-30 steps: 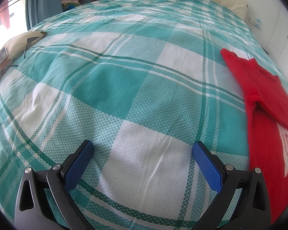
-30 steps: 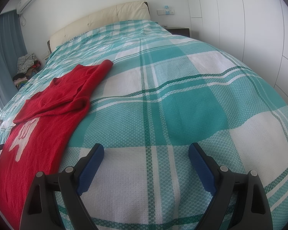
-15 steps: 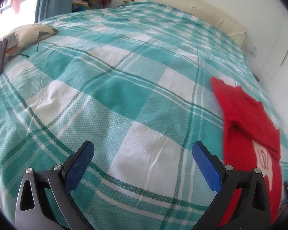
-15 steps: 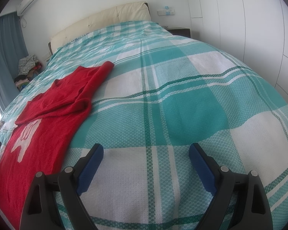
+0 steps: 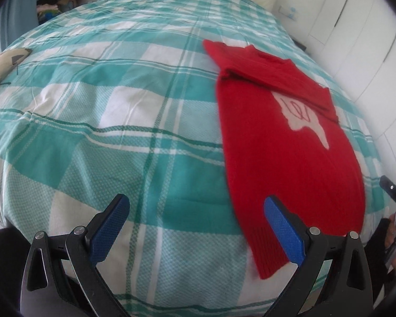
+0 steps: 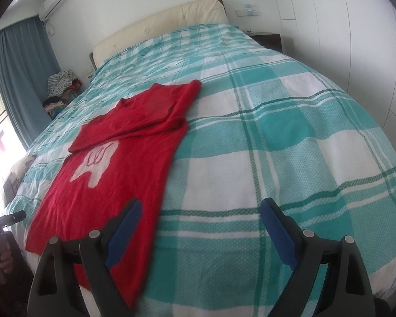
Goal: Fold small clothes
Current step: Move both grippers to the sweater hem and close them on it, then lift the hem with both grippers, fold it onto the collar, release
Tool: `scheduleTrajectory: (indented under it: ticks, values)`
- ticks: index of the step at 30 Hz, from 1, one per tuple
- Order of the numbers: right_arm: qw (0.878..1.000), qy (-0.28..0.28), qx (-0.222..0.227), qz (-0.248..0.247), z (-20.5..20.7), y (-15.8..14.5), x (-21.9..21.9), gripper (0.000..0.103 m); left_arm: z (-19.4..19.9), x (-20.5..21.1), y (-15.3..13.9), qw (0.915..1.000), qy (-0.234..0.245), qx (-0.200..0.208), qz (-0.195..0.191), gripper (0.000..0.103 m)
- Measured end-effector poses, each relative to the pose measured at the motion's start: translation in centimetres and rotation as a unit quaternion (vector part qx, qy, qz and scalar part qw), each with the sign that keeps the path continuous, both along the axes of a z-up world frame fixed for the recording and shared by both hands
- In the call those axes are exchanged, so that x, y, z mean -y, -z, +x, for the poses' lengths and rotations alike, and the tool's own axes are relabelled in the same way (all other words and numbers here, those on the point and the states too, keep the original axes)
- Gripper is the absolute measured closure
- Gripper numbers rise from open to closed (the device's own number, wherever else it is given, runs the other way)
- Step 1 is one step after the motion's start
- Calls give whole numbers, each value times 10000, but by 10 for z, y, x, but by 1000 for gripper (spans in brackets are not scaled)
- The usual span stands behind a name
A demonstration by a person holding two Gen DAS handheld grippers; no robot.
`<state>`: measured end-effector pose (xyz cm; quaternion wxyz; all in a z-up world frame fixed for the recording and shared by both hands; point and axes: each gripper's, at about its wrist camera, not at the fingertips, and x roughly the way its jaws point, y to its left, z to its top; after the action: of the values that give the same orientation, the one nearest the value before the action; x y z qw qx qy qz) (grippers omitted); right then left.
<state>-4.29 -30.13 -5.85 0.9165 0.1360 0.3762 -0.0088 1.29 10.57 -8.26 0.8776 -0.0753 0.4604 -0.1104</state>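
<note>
A small red knit sweater (image 5: 285,142) with a white motif lies flat on the green-and-white checked bedspread (image 5: 113,111), its sleeves folded across the chest and its hem toward me at the bed's near edge. In the left wrist view my left gripper (image 5: 195,224) hangs open above the bedspread, its right finger over the sweater's lower left edge. The same sweater (image 6: 118,163) shows at the left of the right wrist view. My right gripper (image 6: 200,224) stands open there, its left finger over the sweater's lower right edge. Neither gripper holds anything.
A cream headboard (image 6: 158,23) closes the far end of the bed. White wardrobe doors (image 6: 356,26) line the right side. Piled clothes (image 6: 60,84) and a blue curtain (image 6: 21,79) stand at the far left. A patterned cushion (image 5: 5,58) lies near the left edge.
Both grippers have pulled back and risen, so more of the bed shows. The left gripper swung toward the sweater, which now lies wholly in its view. Both stayed open.
</note>
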Motion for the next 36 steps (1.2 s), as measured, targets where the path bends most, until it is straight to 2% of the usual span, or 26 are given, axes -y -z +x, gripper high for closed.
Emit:
scheduleTrajectory:
  ticks: [5,8,11,13,15,16,20,22,23,24,25,26,31,33,36]
  values:
    - [9980,-285,-555,18,-17,7,-22,13,-14,12,6,9996,242,-115,13,1]
    - [9947,-413,-881,320,-21,17,-29,13,-18,18,12,9988,395,-218,-178,2]
    - [9907,-635,-1020,634,-24,23,-39,13,-22,28,13,9983,547,-169,-47,3]
    - [9879,-725,-1146,750,-22,29,-44,13,-23,28,13,9984,529,-163,-83,7]
    - [9844,-767,-1325,872,-20,37,-48,16,-24,25,13,9984,476,-194,-219,18]
    - [9819,-823,-1408,968,-19,41,-51,18,-25,25,12,9983,466,-200,-270,20]
    - [9766,-1058,-1577,1007,-18,51,-67,35,-26,26,10,9975,579,-225,-343,31]
    - [9773,-974,-1562,1047,-17,55,-69,44,-24,30,13,9976,597,-294,-193,43]
    - [9758,-968,-1605,1123,-15,59,-70,58,-24,32,14,9975,614,-329,-104,57]
    - [9754,-986,-1627,1115,-14,62,-72,81,-24,34,15,9972,659,-361,-54,79]
    - [9754,-1017,-1649,1053,-13,63,-75,95,-24,34,14,9966,715,-403,-72,92]
    - [9757,-1013,-1643,1041,-13,62,-75,98,-25,32,12,9966,710,-410,-100,96]
    - [9796,-855,-1292,1279,-16,36,-60,99,-18,21,-9,9951,630,-408,-637,99]
    - [9813,-811,-1047,1397,-10,21,-51,99,-6,19,-19,9920,683,-287,-1024,101]
    - [9854,-764,-658,1374,15,1,-42,99,24,24,-39,9895,675,-44,-1281,101]
